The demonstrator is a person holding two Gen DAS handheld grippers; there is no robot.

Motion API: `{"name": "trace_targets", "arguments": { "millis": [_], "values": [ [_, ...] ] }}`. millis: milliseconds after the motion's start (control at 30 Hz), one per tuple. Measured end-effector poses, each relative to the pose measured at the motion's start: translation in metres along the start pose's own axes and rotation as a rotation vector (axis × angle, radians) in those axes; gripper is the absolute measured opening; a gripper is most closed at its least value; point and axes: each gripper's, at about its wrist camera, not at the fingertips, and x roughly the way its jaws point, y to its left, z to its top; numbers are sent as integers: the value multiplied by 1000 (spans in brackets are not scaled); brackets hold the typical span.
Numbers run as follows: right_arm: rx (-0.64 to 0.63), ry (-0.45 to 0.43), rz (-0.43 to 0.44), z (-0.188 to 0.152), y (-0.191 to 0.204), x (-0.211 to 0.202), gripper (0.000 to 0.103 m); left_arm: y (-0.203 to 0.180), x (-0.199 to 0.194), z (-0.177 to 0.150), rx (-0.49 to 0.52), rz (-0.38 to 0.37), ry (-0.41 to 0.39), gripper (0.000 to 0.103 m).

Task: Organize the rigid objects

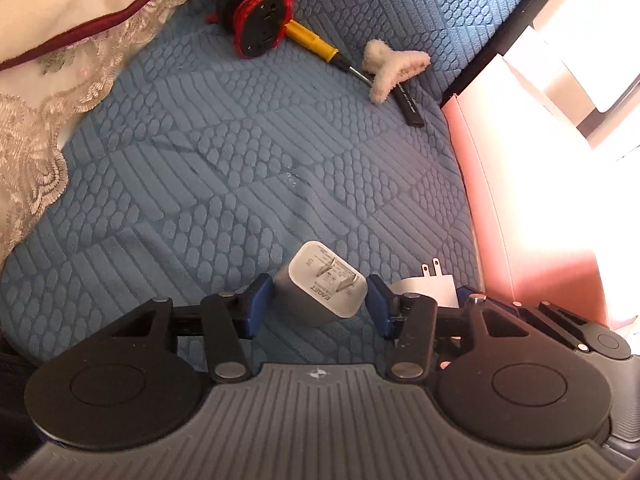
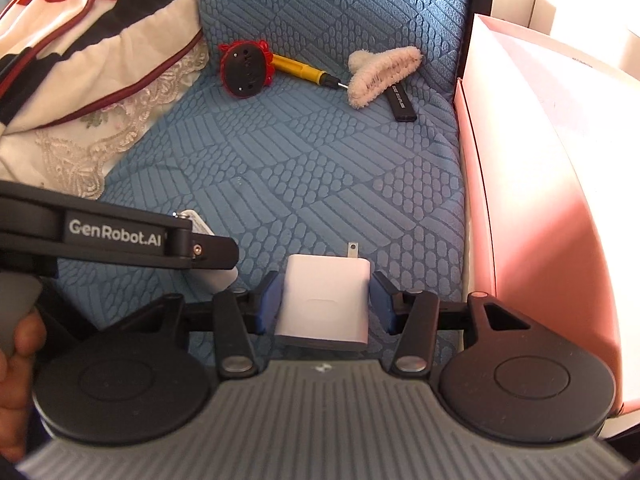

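Blue quilted fabric (image 1: 224, 168) covers the seat where everything lies, with a lace-edged pillow (image 1: 48, 64) on one side and a pink box (image 2: 532, 200) along the other, probably the place the loose items are meant to go. Each tool carries one charger, likely so both can be moved in a single trip. The left gripper (image 1: 316, 300) pinches a grey wall charger (image 1: 320, 288) tilted across its blue pads, prongs facing the camera, held clear of the fabric. The right gripper (image 2: 326, 300) is pressed on a white charger (image 2: 326, 300) by its flat sides, prongs pointing away, which keeps the grip square. Both sit just beside the box. At the far end a red-wrapped black spool (image 1: 256, 20), a yellow screwdriver (image 1: 312, 38), a fluffy cream hair claw (image 1: 390, 68) and a black stick (image 1: 410, 106) wait in a loose cluster, untouched
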Motion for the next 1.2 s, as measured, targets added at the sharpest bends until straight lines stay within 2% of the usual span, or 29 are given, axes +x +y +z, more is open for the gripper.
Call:
{"name": "trace_targets", "arguments": {
  "millis": [367, 467, 500, 633, 833, 967, 1200],
  "values": [
    [-38, -5, -13, -2, 6, -5, 52, -1, -7, 2, -24, -4, -46, 51],
    [-37, 6, -35, 0, 4, -7, 51, 1, -13, 1, -46, -10, -54, 46],
    [-26, 8, -33, 1, 3, -8, 51, 2, -16, 1, -53, -12, -57, 41],
    [-9, 12, -17, 4, -3, -15, 51, 4, -25, -3, -87, -9, -70, 35],
    [-21, 5, 0, 14, -7, -26, 51, 7, -39, -12, -170, -12, -86, 33],
    [-26, -3, 7, 23, -10, -38, 51, 4, -52, -11, -225, -46, -102, 32],
    [-10, -51, 26, 44, -16, -69, 51, -23, -82, 2, -204, -68, -136, 32]
  ]
}}
